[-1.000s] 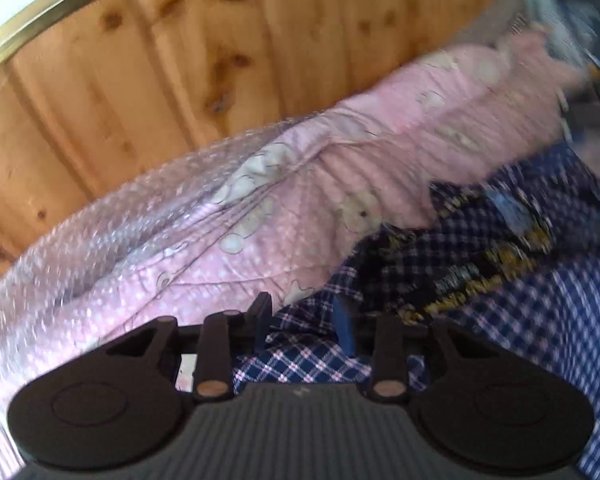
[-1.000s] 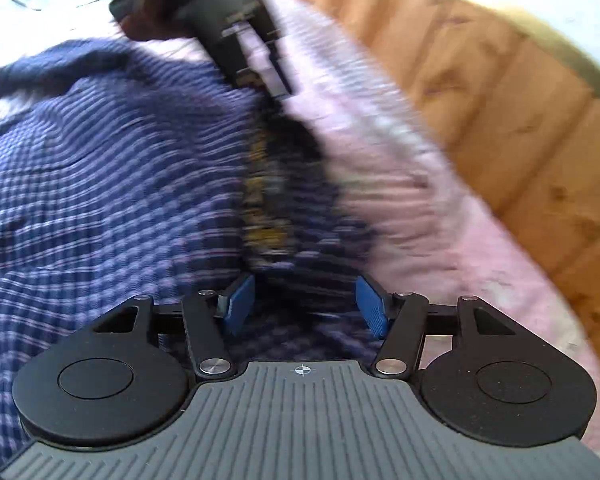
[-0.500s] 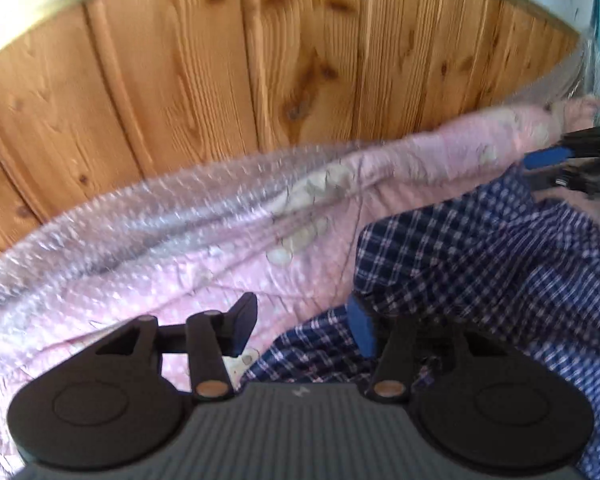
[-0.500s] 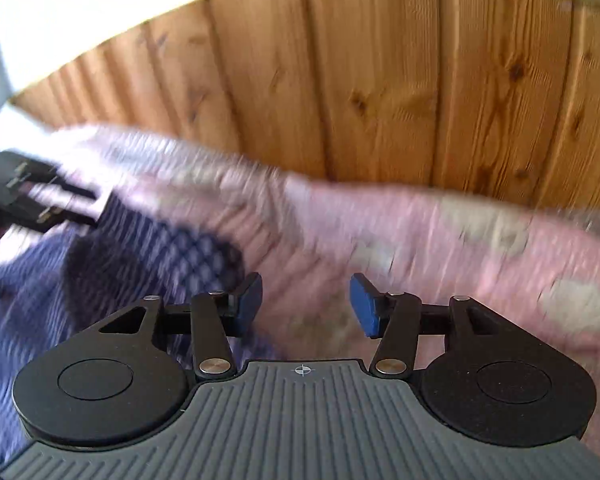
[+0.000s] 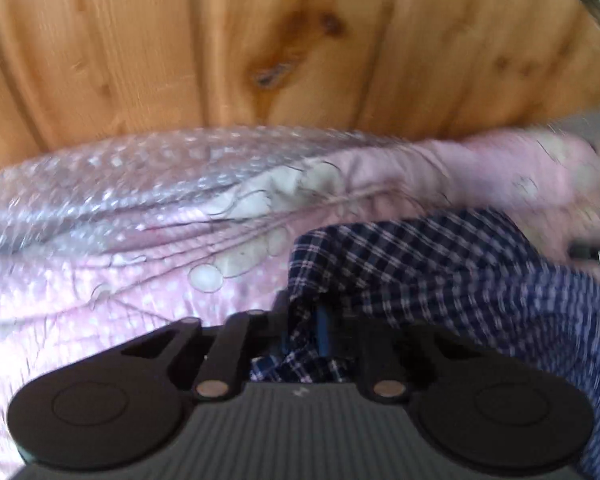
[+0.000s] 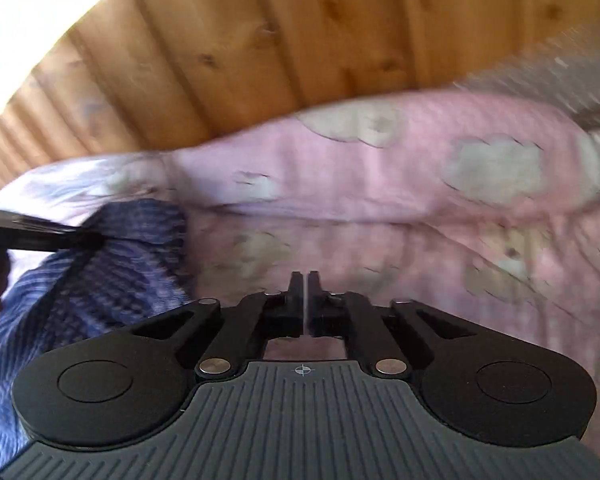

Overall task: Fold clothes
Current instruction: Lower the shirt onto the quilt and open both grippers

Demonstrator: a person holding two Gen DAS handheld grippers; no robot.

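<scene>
Your left gripper (image 5: 302,320) has just closed on a corner of the blue checked shirt (image 5: 440,264), which lies on the pink blanket (image 6: 380,184) by the wooden wall (image 5: 300,40). Your right gripper (image 6: 305,280) has just closed with nothing in it. With only one corner held, the shirt could bunch up. No words can be read.

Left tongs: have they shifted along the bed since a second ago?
Yes. The left tongs have slid leftward along the wooden wall, the knot now centred, and have just been closing on the plaid shirt.
</scene>
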